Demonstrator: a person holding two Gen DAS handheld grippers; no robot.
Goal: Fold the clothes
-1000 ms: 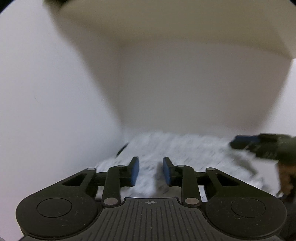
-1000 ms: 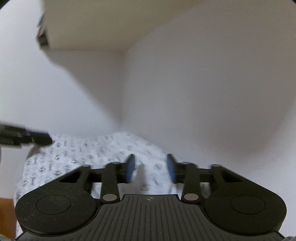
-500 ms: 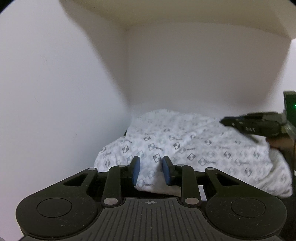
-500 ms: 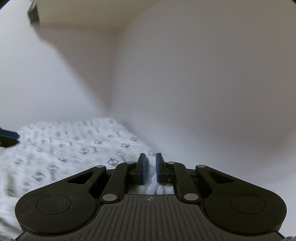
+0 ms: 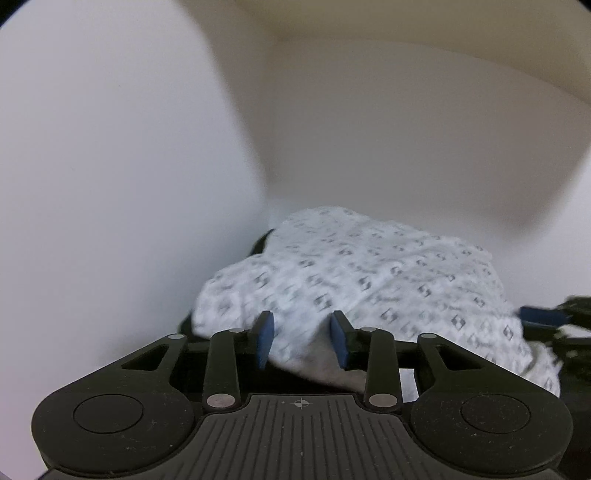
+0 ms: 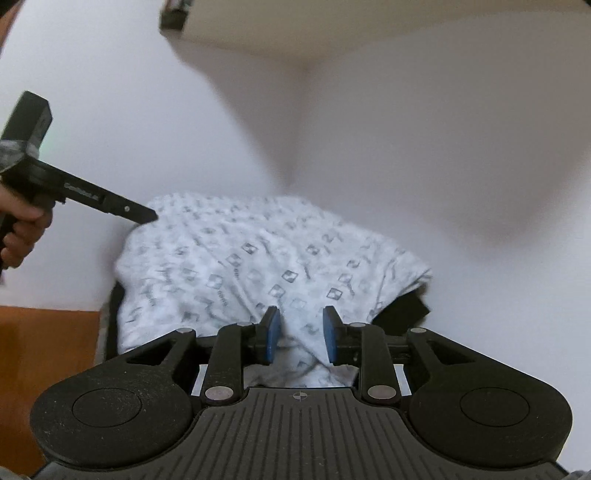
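Observation:
A folded white garment with a grey square print (image 5: 369, 280) lies in the corner of a white-walled compartment, on top of dark clothing (image 6: 402, 310). My left gripper (image 5: 302, 325) sits at its near left edge, jaws opening, with a fold of the cloth between the blue pads but not pinched. My right gripper (image 6: 300, 325) is at the near right part of the garment (image 6: 258, 258); its jaws are opening too, fabric loose between them. The right gripper's blue pad (image 5: 543, 315) shows at the edge of the left wrist view. The left gripper (image 6: 140, 216) reaches in from the left, held by a hand (image 6: 22, 229).
White walls (image 5: 110, 184) close in the garment on the left, back and right, with a pale panel overhead (image 6: 295, 33). An orange-brown wooden surface (image 6: 48, 350) lies at the lower left. A dark object (image 6: 173, 14) sits at the upper panel's edge.
The right gripper's jaws, nearly shut half a second ago, have spread apart and it has drawn back from the garment. The left jaws have widened a little.

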